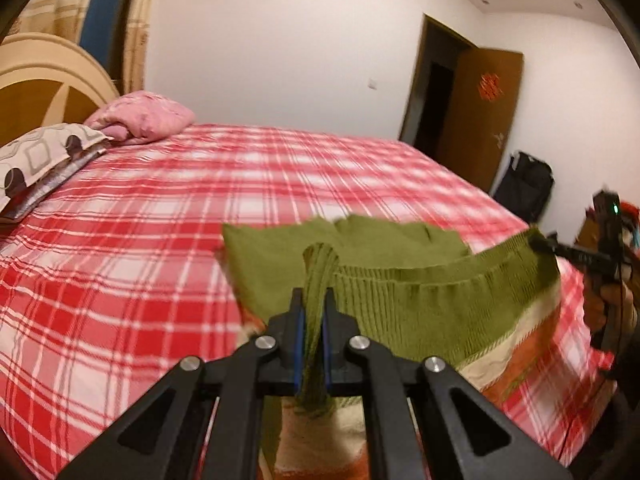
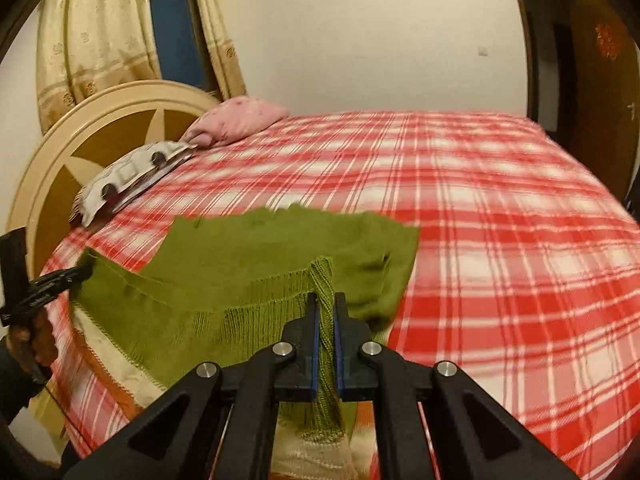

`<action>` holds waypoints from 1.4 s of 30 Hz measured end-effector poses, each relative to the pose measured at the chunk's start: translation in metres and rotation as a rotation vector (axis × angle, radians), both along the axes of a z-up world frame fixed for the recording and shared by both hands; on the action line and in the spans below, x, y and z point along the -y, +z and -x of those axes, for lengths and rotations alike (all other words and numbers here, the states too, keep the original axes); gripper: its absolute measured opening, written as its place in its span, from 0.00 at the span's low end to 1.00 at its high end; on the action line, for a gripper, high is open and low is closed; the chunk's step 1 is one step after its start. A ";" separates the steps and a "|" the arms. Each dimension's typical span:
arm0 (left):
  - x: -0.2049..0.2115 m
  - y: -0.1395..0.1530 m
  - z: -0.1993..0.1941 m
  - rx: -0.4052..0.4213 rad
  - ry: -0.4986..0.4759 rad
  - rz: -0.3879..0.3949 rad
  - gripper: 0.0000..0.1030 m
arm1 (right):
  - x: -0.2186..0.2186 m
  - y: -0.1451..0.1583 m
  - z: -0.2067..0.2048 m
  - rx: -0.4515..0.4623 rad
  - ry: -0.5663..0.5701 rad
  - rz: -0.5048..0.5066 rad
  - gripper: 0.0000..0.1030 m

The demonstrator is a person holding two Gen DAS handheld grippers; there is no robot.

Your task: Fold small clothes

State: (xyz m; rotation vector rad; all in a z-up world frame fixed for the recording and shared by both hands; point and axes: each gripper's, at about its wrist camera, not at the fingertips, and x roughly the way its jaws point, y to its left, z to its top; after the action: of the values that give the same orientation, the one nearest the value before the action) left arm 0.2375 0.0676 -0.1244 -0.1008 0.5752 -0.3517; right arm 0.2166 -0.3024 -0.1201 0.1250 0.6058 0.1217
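Observation:
A small green knit sweater (image 1: 400,280) with cream and orange stripes lies partly on the bed and partly lifted by its ribbed hem. My left gripper (image 1: 313,300) is shut on the bunched left end of the hem. My right gripper (image 2: 326,304) is shut on the right end of the hem; it also shows in the left wrist view (image 1: 540,242). The left gripper shows at the left edge of the right wrist view (image 2: 82,272). The hem is stretched between them above the near edge of the bed. The sweater (image 2: 280,264) has its upper part flat on the sheet.
The bed has a red and white plaid sheet (image 1: 180,208). A pink pillow (image 1: 144,116) and a patterned pillow (image 1: 44,160) lie by the headboard (image 2: 100,128). A brown door (image 1: 476,112) and a dark bag (image 1: 524,188) stand beyond the bed.

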 end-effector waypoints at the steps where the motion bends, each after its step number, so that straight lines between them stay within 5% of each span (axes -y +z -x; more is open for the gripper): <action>1: -0.002 0.001 -0.008 0.000 0.011 0.010 0.07 | -0.001 0.002 -0.007 0.006 -0.012 0.006 0.04; 16: -0.004 -0.006 -0.121 -0.022 0.096 0.034 0.07 | 0.006 0.015 -0.125 0.005 -0.082 0.047 0.04; 32: -0.004 -0.056 -0.182 -0.180 0.149 -0.019 0.07 | 0.011 -0.061 -0.232 -0.176 -0.133 0.105 0.04; 36: -0.004 -0.059 -0.185 -0.218 0.166 -0.054 0.14 | 0.017 -0.077 -0.245 -0.263 -0.125 0.098 0.05; 37: -0.006 -0.053 -0.179 -0.203 0.178 -0.057 0.15 | 0.019 -0.076 -0.243 -0.261 -0.125 0.089 0.07; 39: -0.012 -0.042 -0.167 -0.186 0.200 -0.062 0.35 | 0.026 -0.068 -0.234 -0.239 -0.142 0.090 0.31; 40: -0.015 -0.035 -0.157 -0.165 0.207 -0.057 0.50 | 0.030 -0.065 -0.227 -0.231 -0.149 0.094 0.58; 42: -0.019 -0.023 -0.133 -0.124 0.205 -0.057 0.58 | 0.042 -0.055 -0.207 -0.202 -0.172 0.093 0.66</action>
State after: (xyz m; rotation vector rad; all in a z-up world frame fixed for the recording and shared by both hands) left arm 0.3701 0.0870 -0.1474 -0.1264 0.6909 -0.1303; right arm 0.4240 -0.3445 -0.1755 0.0997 0.7981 -0.0870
